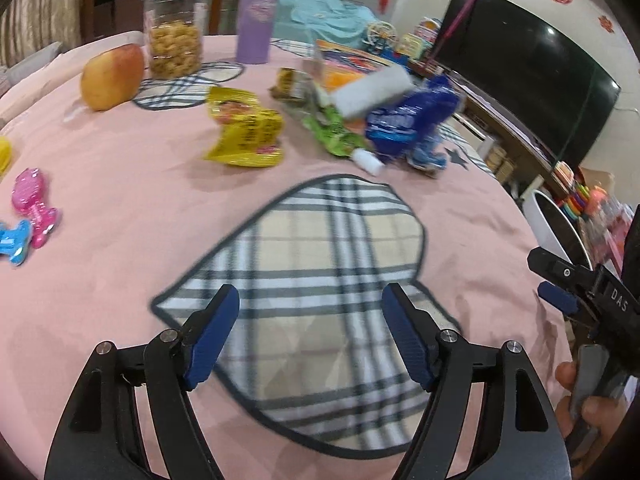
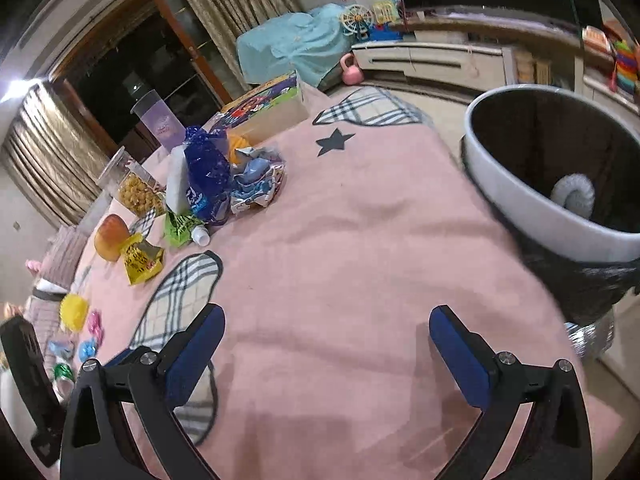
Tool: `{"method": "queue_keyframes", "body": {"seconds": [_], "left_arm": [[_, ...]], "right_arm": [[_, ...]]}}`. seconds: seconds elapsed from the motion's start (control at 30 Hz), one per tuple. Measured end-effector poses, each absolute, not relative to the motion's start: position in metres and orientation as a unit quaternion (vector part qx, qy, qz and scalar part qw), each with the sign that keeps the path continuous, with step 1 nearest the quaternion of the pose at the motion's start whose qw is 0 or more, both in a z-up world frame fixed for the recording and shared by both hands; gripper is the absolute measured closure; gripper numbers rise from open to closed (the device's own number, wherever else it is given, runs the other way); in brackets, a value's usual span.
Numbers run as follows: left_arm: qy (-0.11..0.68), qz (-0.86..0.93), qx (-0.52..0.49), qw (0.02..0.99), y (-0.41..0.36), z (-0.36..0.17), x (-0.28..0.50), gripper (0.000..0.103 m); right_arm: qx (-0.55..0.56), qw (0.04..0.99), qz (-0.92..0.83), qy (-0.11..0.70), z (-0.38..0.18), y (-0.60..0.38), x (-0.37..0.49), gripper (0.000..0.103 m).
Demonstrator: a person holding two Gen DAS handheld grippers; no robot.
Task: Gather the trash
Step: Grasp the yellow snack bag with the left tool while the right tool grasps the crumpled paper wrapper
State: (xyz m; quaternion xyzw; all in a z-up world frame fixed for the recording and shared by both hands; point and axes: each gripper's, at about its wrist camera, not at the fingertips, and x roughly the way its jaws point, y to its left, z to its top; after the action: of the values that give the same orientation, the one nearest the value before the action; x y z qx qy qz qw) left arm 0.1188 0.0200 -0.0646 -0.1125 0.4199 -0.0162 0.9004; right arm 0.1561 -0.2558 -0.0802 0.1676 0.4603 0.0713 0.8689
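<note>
Gaping empty: left gripper (image 1: pixel 310 300), right gripper (image 2: pixel 326 322)

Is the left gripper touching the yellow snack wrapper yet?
Apart. The left wrist view shows the left gripper open over the plaid patch, with bare pink tablecloth between its fingertips and the yellow snack wrapper farther up the table.

Indoor light was warm and fairly dim, with a glare spot on the TV (image 1: pixel 532 76). Wrappers (image 1: pixel 400 120) and bin (image 2: pixel 552 184) were motion-blurred. Fisheye edges bent hard into black corners.
</note>
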Motion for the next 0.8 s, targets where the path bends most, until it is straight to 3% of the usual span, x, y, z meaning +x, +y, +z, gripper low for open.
{"method": "queue_keyframes", "body": {"seconds": [0.3, 0.53, 0.8], "left_arm": [[0.419, 0.005, -0.126, 0.899, 0.048, -0.066, 0.129, 0.028], [0.414, 0.012, -0.126, 0.902, 0.061, -0.062, 0.151, 0.028], [0.401, 0.015, -0.142, 0.905, 0.074, -0.056, 0.189, 0.028]], "right_arm": [[0.149, 0.876, 0.098, 0.447, -0.085, -0.215, 0.177, 0.002], [0.138, 0.878, 0.106, 0.445, -0.088, -0.195, 0.205, 0.022], [0.168, 0.875, 0.093, 0.444, -0.094, -0.200, 0.248, 0.024]]}}
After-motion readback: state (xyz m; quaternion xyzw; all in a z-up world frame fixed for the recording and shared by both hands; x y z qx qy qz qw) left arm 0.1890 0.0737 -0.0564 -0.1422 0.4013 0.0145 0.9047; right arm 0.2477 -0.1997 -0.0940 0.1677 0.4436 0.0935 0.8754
